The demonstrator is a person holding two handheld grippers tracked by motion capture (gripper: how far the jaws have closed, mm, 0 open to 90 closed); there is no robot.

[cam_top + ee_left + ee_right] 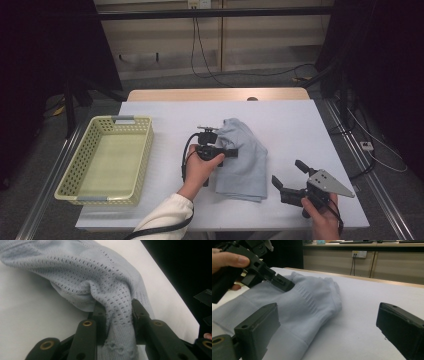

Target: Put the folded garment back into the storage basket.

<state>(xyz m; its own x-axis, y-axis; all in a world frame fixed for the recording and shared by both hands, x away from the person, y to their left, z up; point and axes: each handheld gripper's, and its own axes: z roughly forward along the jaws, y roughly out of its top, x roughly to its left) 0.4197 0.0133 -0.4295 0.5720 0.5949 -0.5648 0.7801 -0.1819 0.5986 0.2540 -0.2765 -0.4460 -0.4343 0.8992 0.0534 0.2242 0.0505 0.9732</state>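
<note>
The white counter (pixel 300 130) is smooth and bare, so a dragged fold would slide easily. At its left sits a pale green plastic basket (pixel 80 170), latticed and empty. The light blue knit cloth (pixel 245 160) lies mid-counter, soft, perforated in a mesh weave and ribbed near its edge. The left gripper (pixel 117 315) has its fingers clamped on a bunched fold; lifting slowly should keep that pinch. The right gripper (pixel 287 177) waits with fingers apart just beside the cloth.
</note>
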